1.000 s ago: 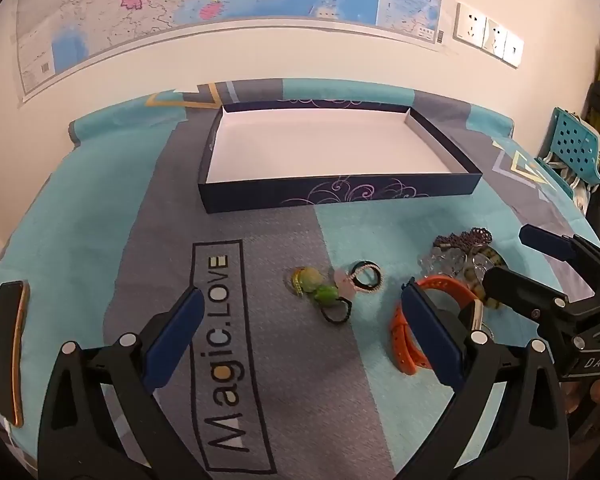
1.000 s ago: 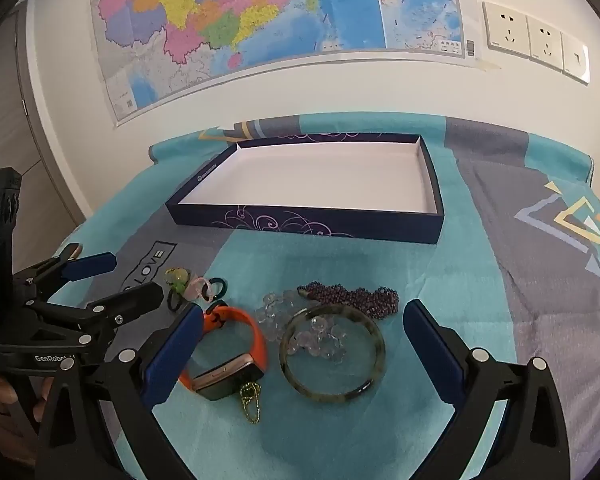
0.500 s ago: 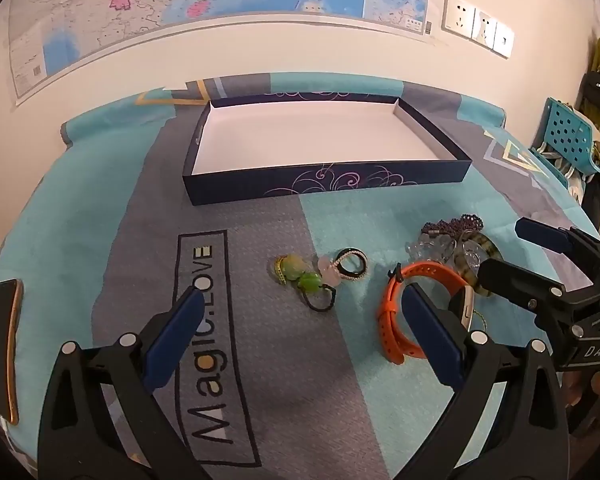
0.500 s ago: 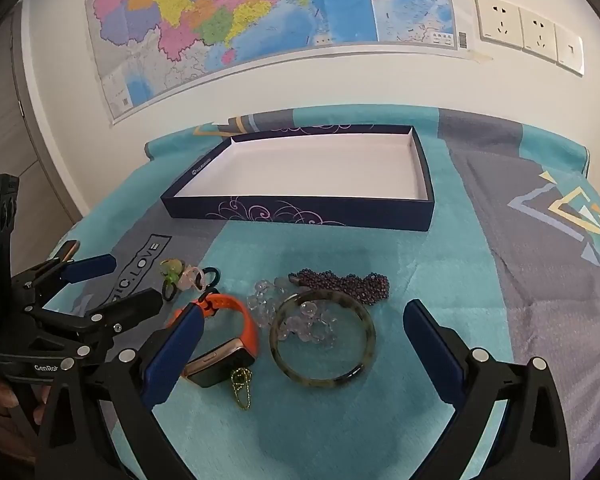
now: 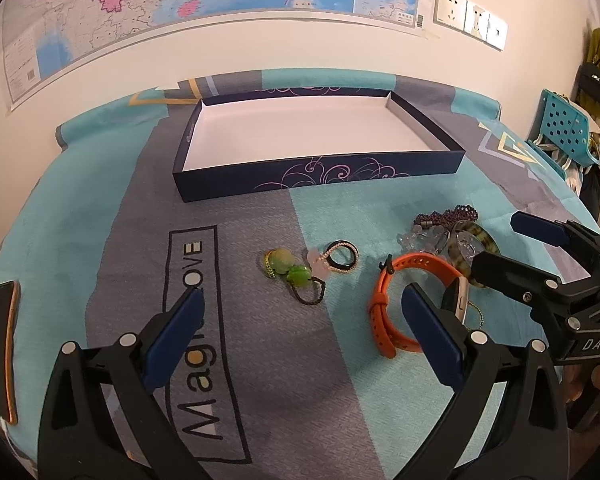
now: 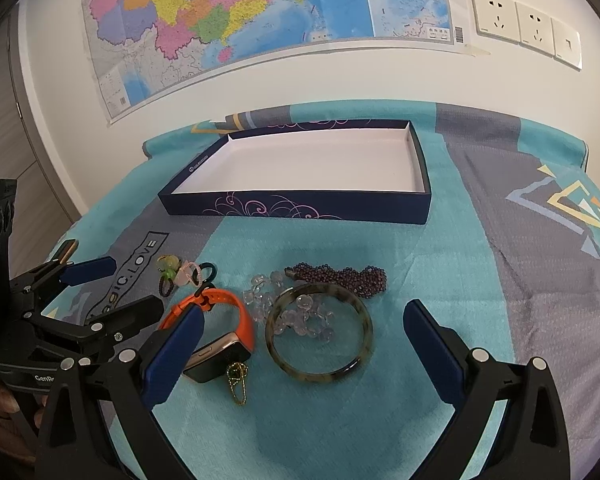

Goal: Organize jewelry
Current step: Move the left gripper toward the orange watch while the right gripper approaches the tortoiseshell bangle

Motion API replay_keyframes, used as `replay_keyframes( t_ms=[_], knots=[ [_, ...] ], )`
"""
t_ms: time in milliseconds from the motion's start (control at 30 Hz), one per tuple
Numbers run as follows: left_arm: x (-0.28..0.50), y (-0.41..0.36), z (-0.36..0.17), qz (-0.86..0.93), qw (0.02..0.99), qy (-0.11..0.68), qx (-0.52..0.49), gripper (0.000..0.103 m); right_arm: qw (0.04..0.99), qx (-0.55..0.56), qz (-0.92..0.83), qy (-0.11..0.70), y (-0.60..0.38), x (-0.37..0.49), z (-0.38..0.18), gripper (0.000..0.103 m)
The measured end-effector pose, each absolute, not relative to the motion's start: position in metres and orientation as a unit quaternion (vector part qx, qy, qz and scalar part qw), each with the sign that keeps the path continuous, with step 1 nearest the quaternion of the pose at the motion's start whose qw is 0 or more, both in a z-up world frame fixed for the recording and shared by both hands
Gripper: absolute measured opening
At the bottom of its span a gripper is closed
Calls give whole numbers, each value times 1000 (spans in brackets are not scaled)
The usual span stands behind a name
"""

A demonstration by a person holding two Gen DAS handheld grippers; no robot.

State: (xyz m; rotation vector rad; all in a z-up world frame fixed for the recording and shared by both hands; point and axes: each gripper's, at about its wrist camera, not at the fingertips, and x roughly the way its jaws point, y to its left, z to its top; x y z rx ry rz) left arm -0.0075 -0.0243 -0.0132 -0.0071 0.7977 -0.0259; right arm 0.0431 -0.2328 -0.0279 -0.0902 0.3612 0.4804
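A shallow navy box (image 5: 320,178) (image 6: 296,206) with a white inside lies at the back of the cloth. In front of it is loose jewelry: an orange watch (image 5: 384,304) (image 6: 242,312), a mottled bangle (image 6: 320,376) (image 5: 482,236), clear beads (image 6: 260,296), purple beads (image 6: 340,276) (image 5: 448,216), green charms on a black cord (image 5: 288,268) (image 6: 166,266), a small black ring (image 5: 342,256) and a gold chain (image 6: 238,380). My left gripper (image 5: 304,332) (image 6: 116,292) hovers open near the charms and watch. My right gripper (image 6: 304,352) (image 5: 500,246) hovers open over the bangle. Neither holds anything.
A teal and grey cloth (image 5: 100,208) covers the table. A dark phone (image 5: 2,344) lies at its left edge. A blue perforated chair (image 5: 560,132) stands off the right side. A wall with a map and sockets is close behind the box.
Both grippers have drifted a little back from the jewelry, so the pieces sit slightly farther up in each view. The jewelry itself has not moved. Both stay open.
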Motion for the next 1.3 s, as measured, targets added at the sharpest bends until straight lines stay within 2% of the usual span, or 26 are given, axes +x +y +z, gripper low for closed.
replay_keyframes(
  t_ms=[1300],
  knots=[
    [-7, -30, -15, -20, 919, 395, 3, 97, 953, -41, 233, 189, -234, 48, -31, 97]
  ],
)
